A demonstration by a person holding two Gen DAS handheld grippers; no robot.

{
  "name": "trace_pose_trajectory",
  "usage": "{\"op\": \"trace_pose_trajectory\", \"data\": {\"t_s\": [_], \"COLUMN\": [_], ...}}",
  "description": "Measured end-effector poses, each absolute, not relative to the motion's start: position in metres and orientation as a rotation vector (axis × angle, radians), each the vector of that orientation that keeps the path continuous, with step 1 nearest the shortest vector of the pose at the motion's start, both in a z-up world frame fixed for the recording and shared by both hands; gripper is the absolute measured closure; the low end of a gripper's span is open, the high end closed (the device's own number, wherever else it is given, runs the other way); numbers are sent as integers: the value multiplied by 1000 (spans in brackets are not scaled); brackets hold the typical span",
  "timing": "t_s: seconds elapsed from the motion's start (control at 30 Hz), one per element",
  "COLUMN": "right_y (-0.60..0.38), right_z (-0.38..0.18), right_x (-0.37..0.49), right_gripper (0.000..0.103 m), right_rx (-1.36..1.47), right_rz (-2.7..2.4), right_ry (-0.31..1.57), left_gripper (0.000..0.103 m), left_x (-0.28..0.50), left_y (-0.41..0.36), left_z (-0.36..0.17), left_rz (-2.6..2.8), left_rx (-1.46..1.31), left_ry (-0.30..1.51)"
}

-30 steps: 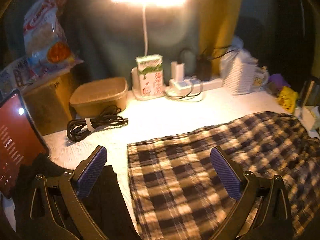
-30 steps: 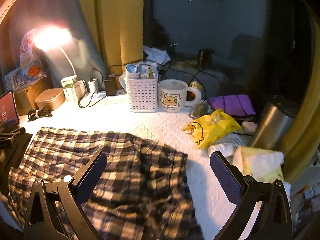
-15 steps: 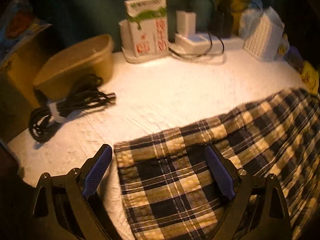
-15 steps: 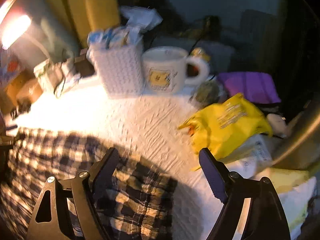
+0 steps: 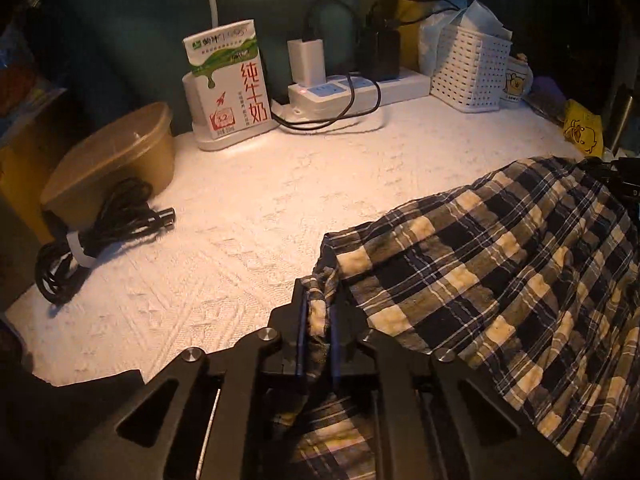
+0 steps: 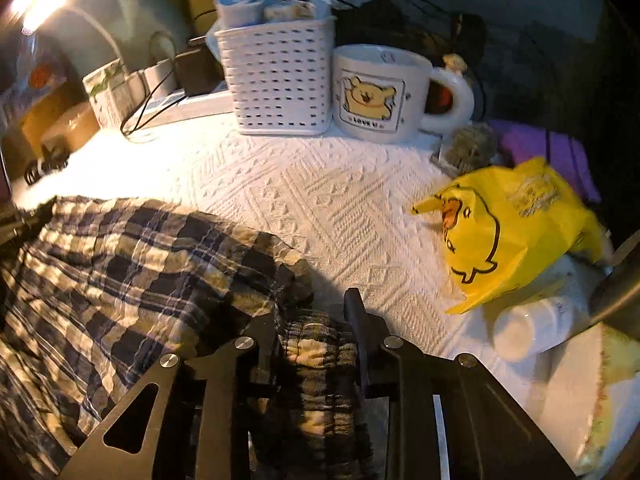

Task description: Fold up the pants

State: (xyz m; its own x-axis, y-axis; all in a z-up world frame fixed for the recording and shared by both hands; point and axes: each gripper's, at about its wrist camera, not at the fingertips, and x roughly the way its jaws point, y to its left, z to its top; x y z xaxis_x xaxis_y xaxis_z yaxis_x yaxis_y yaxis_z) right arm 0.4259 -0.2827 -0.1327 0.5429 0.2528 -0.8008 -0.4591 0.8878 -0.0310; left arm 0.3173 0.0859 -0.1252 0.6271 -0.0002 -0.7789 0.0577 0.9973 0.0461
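The plaid pants (image 5: 500,280) are spread flat on the white bench (image 5: 260,208), no fold made yet. The left claw (image 5: 318,320) has just been clamped on one corner, the right claw (image 6: 316,340) on the bunched opposite end; folding is still to come.

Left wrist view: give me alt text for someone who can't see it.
The left gripper is shut on a bunched corner of the plaid pants, which lie on a white textured cloth. Behind stand a milk carton, a power strip and a white basket.
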Motion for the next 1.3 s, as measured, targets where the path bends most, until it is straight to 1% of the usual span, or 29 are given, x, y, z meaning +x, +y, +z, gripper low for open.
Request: {"op": "trace_pose_trajectory", "data": {"t_s": [0.13,0.3,0.63,0.77,0.9,1.07,1.1,1.13,1.17,1.23,1.3], "right_y": [-278,-280,-271,-269,-265,-260,-260,-260,-260,-262,-264], "right_z": [-114,-86,-35,-31,-48,-81,-85,-89,-91,-93,-92], "right_x": [413,413,448,468,490,512,515,517,518,521,521], "right_gripper": [76,76,76,76,76,76,76,76,76,76,64], "right_rx": [-289,-275,-246,-241,-251,-269,-272,-276,-277,-276,-273], "right_rz": [408,373,296,265,240,212,205,195,186,172,166], "right_ry": [824,730,573,555,585,657,667,675,678,686,695], "left_gripper": [96,96,96,96,95,85,77,66,60,37,31], "left_x": [318,329,394,418,440,455,457,457,456,451,443], "left_y": [94,101,110,112,107,110,111,114,116,124,128], "left_z": [-105,-77,-18,-18,-39,-65,-69,-71,-70,-65,-57], "left_rz": [-10,6,52,70,92,104,113,129,140,146,155], "left_rx": [55,73,146,157,192,186,185,186,184,165,158], "left_ry": [829,755,616,600,619,682,695,698,695,686,671]}}
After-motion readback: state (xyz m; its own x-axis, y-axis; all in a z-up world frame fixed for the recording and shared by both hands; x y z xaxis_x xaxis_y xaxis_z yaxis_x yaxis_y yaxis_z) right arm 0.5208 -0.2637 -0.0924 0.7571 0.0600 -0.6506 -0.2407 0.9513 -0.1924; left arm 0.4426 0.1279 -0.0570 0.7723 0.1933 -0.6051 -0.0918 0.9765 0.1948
